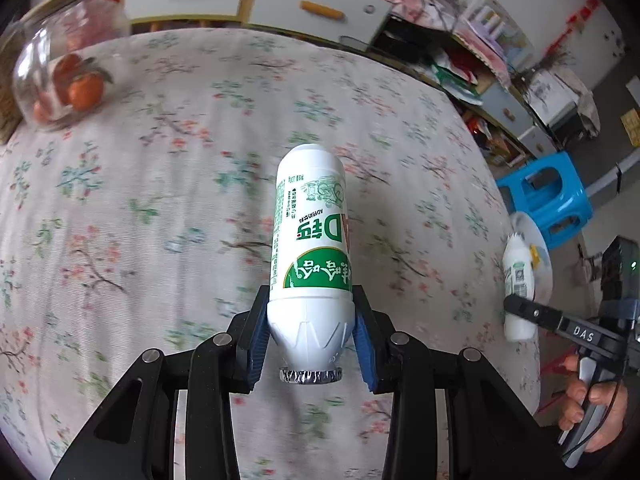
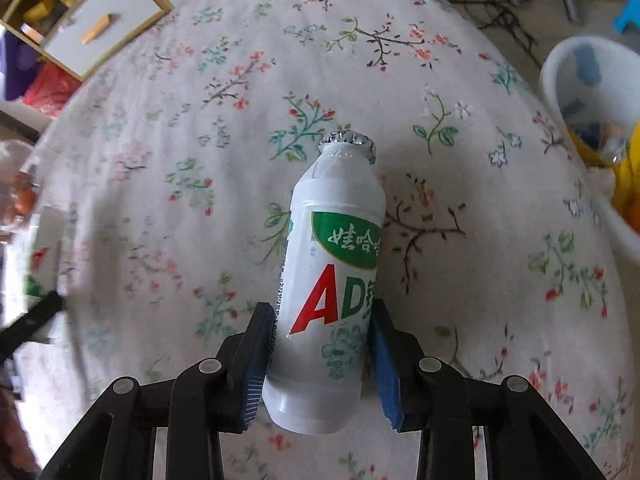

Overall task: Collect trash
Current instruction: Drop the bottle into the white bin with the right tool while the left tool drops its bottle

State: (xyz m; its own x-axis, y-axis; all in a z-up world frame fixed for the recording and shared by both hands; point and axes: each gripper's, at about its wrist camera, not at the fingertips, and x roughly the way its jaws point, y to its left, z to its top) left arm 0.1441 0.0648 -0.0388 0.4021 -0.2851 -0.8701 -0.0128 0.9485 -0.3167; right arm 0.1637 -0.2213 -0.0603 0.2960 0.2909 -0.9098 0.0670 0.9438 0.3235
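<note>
Trash: two white AD-calcium milk bottles, one in each gripper, both lifted off the floral bench.
Left bottle [image 1: 310, 256]: clamped at its shoulder between the blue pads of the left gripper [image 1: 310, 340]; foil cap toward the camera at 6 o'clock, base away at 12; long axis along the fingers, label reading upside down.
Right bottle [image 2: 332, 280]: pinched low on its body by the right gripper [image 2: 320, 364], fingers closed on both sides; foil cap pointing away toward 12, leaning slightly to 1; long axis roughly along the fingers.
Reason for the holds: likely a side grip across the narrow width, so each bottle rides lengthways and can drop end-first into a container.
Bin [image 2: 568, 92]: white tub at 2 o'clock in the right view, just past the bench [image 2: 200, 160] edge, some rubbish already inside; probable drop point.
Right gripper from the left view: at 4 o'clock with its bottle, near the bench edge.
Jar [image 1: 60, 64]: clear, oranges inside, at 10 o'clock in the left view, well apart from both bottles.
Stool [image 1: 548, 196]: blue, on the floor at 3 o'clock.
</note>
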